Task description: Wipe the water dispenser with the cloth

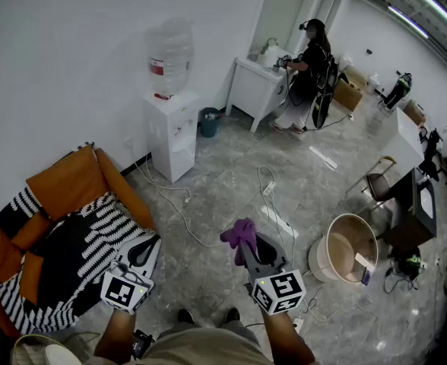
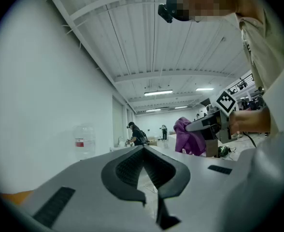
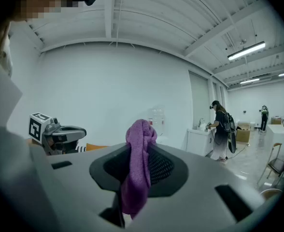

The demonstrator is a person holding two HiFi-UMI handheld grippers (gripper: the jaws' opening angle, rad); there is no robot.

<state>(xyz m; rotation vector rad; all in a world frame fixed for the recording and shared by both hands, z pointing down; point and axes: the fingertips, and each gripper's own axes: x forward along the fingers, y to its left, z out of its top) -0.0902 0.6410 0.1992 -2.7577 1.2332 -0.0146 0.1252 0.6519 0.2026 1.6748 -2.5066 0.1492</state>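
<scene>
Cloth (image 3: 138,178) is sitting pinched in the right claw (image 1: 249,246), with purple fabric bunching above the jaws and drooping below them. Left claw (image 2: 143,152) is riding closed, tips meeting, nothing between them. Water dispenser (image 1: 170,131) is standing on the floor (image 1: 231,181) against the white wall (image 1: 71,67), well apart from both claws, with a clear bottle (image 1: 169,58) sitting on top. Cables (image 1: 179,211) are trailing across the floor between here and there, so I'm reading those as a trip risk on the approach.

Handling call: the cloth is looking light, soft and floppy. The grip is landing mid-bunch, so loose ends are flapping free. That's fine for wiping, but the pad face is likely small. The dispenser body is looking stiff and smooth, and the bottle could rock if pushed hard. It's probably dry, though the surface is showing too small to tell. I'm judging wiping as not started, with the approach being the step in hand.
</scene>
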